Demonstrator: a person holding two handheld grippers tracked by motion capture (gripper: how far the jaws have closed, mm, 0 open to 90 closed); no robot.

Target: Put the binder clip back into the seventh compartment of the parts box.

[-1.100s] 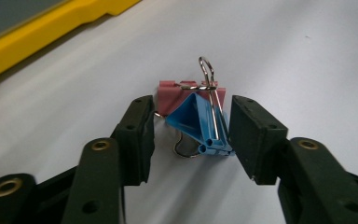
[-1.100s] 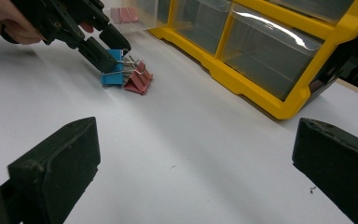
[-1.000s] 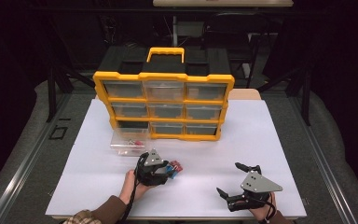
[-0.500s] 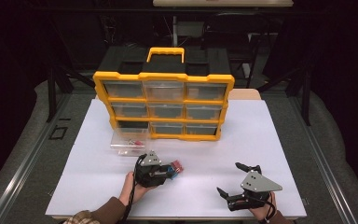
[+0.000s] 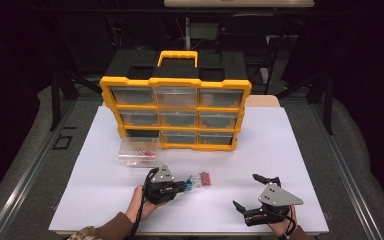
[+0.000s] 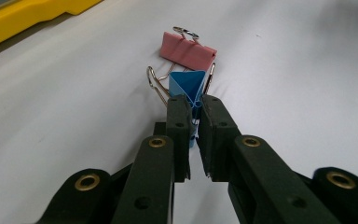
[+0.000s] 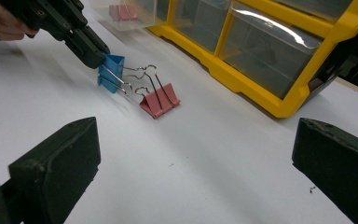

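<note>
A blue binder clip [image 6: 186, 84] lies on the white table with its wire handles toward a pink binder clip [image 6: 186, 49] just beyond it. My left gripper [image 6: 193, 121] has just been closing, and its pads now pinch the blue clip's [image 5: 192, 184] folded back. From above, the left gripper [image 5: 184, 186] points right, with the pink clip [image 5: 206, 179] past the blue one. My right gripper [image 5: 247, 191] rests near the front right edge, open with nothing between its fingers. Its own view looks across its gripper [image 7: 196, 158] at the blue clip [image 7: 112, 70] and the pink clip [image 7: 158, 105].
A yellow organizer [image 5: 175, 85] with clear drawers stands upright at the back of the table [image 5: 290, 150]. One clear drawer [image 5: 139, 152] sits pulled out in front of its lower left slot and holds small pink clips.
The left jaws have narrowed onto the blue clip. Both hands stay about where they were, and the clips have not shifted.
</note>
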